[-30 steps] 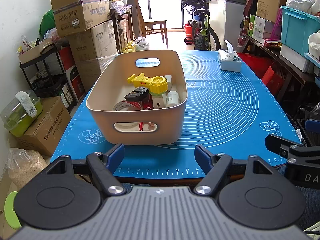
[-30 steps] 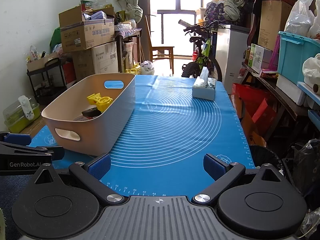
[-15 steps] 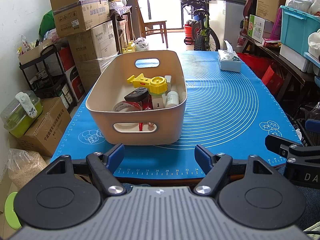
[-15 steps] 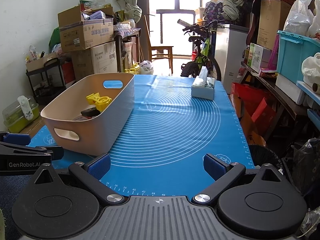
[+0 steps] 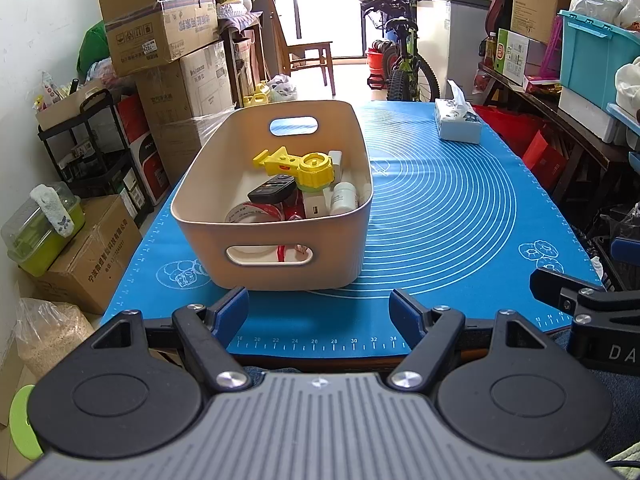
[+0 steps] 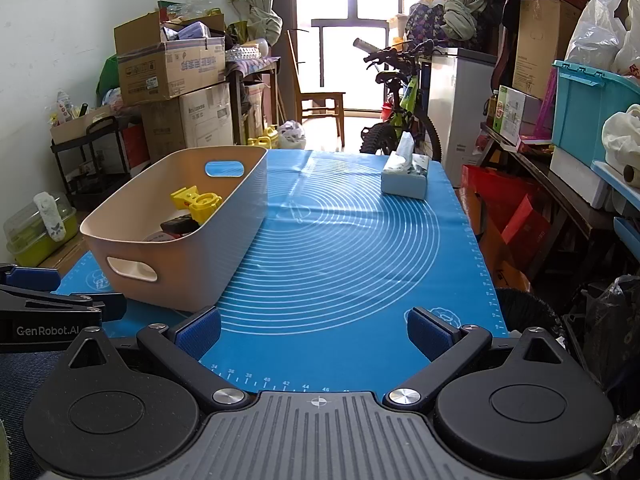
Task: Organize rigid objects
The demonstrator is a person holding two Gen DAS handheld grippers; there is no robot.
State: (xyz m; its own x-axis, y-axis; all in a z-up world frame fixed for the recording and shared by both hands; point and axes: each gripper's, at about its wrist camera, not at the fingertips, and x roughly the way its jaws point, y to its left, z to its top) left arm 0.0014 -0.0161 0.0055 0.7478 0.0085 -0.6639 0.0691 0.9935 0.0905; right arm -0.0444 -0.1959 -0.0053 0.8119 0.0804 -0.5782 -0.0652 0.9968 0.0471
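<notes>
A beige plastic bin (image 5: pixel 280 258) stands on the blue mat (image 5: pixel 440 208), left of centre. Inside lie a yellow plastic tool (image 5: pixel 304 164), a black remote (image 5: pixel 274 193), a tape roll (image 5: pixel 252 214), a white bottle (image 5: pixel 343 199) and other small items. The bin also shows in the right wrist view (image 6: pixel 180 264), with the yellow tool (image 6: pixel 198 202) inside. My left gripper (image 5: pixel 319 314) is open and empty at the mat's near edge, just short of the bin. My right gripper (image 6: pixel 316 330) is open and empty over the near edge, right of the bin.
A tissue box (image 5: pixel 457 125) stands at the mat's far right (image 6: pixel 405 178). Stacked cardboard boxes (image 5: pixel 160 36) and a black cart (image 5: pixel 92 148) line the left wall. A bicycle (image 6: pixel 400 120) stands beyond the table. Shelves with a teal crate (image 6: pixel 588 120) run along the right.
Both grippers stay open and nearly still. The right wrist view has drifted very slightly, with the bin and tissue box shifting a little left.
</notes>
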